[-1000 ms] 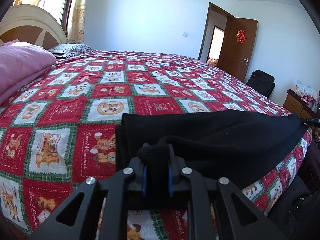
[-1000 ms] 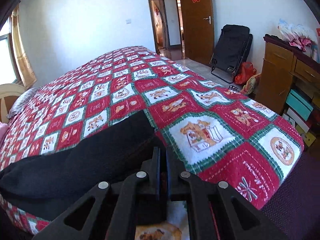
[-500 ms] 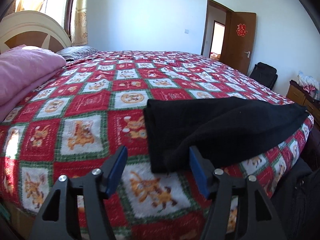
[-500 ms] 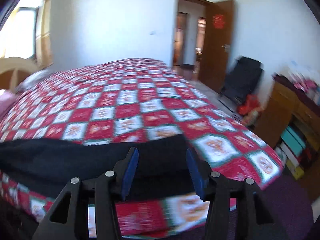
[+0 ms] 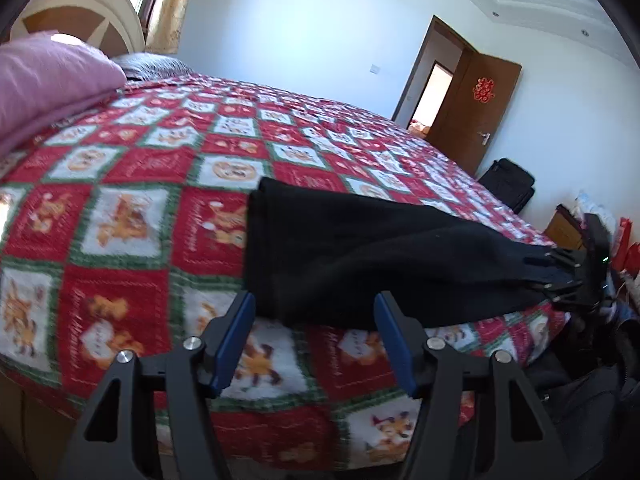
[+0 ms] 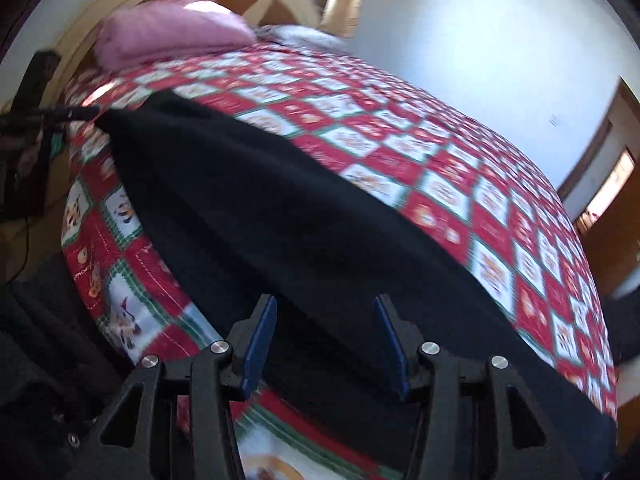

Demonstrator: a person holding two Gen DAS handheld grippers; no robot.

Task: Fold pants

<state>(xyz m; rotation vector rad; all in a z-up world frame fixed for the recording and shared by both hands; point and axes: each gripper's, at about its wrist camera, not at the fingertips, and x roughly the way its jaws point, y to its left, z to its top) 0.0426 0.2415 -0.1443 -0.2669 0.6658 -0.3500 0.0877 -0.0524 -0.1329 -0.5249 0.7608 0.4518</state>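
The black pants [image 5: 360,248] lie folded in a long band along the near edge of the bed [image 5: 132,216], on its red, green and white patchwork quilt [image 5: 224,136]; in the left wrist view one end of the band sits squared off just beyond the jaws, and the rest stretches away to the right toward the bed's corner. The left gripper [image 5: 316,340] hovers at the near edge with its jaws spread wide and nothing between the blue pads [image 5: 234,342]; the cloth's near hem lies just past the fingertips, and contact cannot be judged. In the right wrist view, which is motion-blurred, the right gripper [image 6: 326,340] likewise has its jaws parted, with the pants filling the space beyond them; whether the pads [image 6: 260,344] touch the fabric cannot be told. A pink blanket [image 5: 44,80] is heaped at the far left by the cream headboard [image 5: 80,4]; a brown door [image 5: 486,108] stands open at the far right, with a black bag [image 5: 508,184] on the floor near it.
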